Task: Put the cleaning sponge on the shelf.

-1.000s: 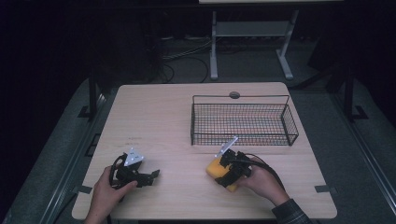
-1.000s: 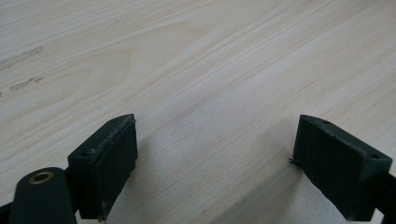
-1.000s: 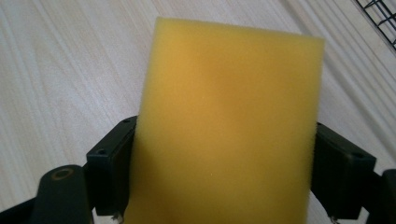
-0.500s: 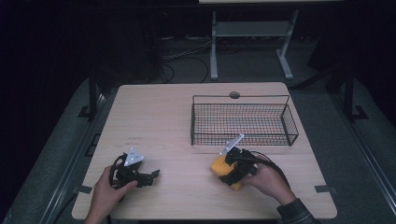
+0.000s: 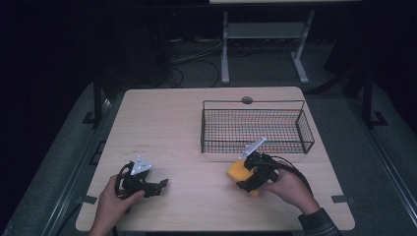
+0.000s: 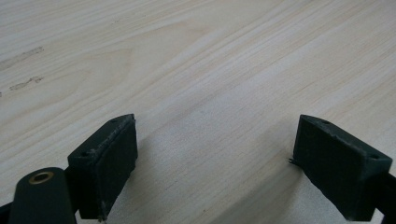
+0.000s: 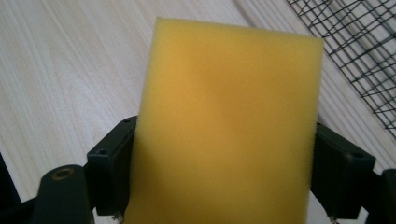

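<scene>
Meanwhile, the right gripper (image 7: 219,172) clamps a yellow sponge (image 7: 229,126), and the left gripper (image 6: 215,163) gapes wide, holding nothing.

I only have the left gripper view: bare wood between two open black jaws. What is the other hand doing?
Observer: The right tongs are shut on a yellow rectangular foam sponge, one jaw on each side of it.
Operator: Any container around?
Observer: Yes, a black wire mesh basket stands on the light wooden table, just beyond the sponge.
Operator: Anything inside the basket?
Observer: Nothing that the high view shows; the table's wood shows through its mesh.
Operator: And my left tongs?
Observer: The left tongs rest low near the table's front left.
</scene>
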`<act>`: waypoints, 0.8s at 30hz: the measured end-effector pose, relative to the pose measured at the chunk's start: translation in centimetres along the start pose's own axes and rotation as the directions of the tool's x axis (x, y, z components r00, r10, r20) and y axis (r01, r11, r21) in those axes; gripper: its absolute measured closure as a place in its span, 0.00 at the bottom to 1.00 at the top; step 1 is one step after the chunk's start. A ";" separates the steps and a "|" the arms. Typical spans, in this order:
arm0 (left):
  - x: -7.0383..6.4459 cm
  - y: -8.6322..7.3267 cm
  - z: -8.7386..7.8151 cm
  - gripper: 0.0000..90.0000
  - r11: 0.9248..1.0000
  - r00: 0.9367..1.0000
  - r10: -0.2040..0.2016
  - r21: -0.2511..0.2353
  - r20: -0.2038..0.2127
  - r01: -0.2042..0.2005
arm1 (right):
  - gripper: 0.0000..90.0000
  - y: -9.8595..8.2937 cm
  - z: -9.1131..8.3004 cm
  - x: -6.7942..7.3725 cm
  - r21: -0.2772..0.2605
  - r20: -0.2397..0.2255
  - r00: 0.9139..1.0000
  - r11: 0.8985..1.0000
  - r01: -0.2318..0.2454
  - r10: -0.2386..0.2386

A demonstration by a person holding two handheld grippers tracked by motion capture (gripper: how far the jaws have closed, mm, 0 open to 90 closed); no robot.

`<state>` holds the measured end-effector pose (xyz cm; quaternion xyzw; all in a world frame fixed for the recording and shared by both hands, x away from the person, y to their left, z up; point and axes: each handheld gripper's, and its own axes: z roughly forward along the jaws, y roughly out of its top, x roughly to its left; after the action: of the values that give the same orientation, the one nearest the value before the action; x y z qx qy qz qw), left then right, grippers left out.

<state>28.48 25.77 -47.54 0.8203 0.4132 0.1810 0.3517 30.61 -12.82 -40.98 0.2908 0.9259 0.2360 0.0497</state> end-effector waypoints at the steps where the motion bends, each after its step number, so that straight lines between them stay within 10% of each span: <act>1: 0.0 0.0 0.0 0.14 1.000 1.000 0.000 0.000 0.000 0.000 | 0.22 0.0 -0.1 -0.1 0.001 0.002 1.000 1.000 -0.001 0.001; 24: 0.0 0.0 0.0 0.14 1.000 1.000 0.000 0.000 0.000 0.000 | 0.22 -0.5 -3.6 -1.9 -0.043 0.036 0.998 0.998 -0.044 0.046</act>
<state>28.48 25.76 -47.54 0.8202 0.4132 0.1810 0.3518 31.11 -15.78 -38.13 0.3148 0.9129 0.2511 0.0677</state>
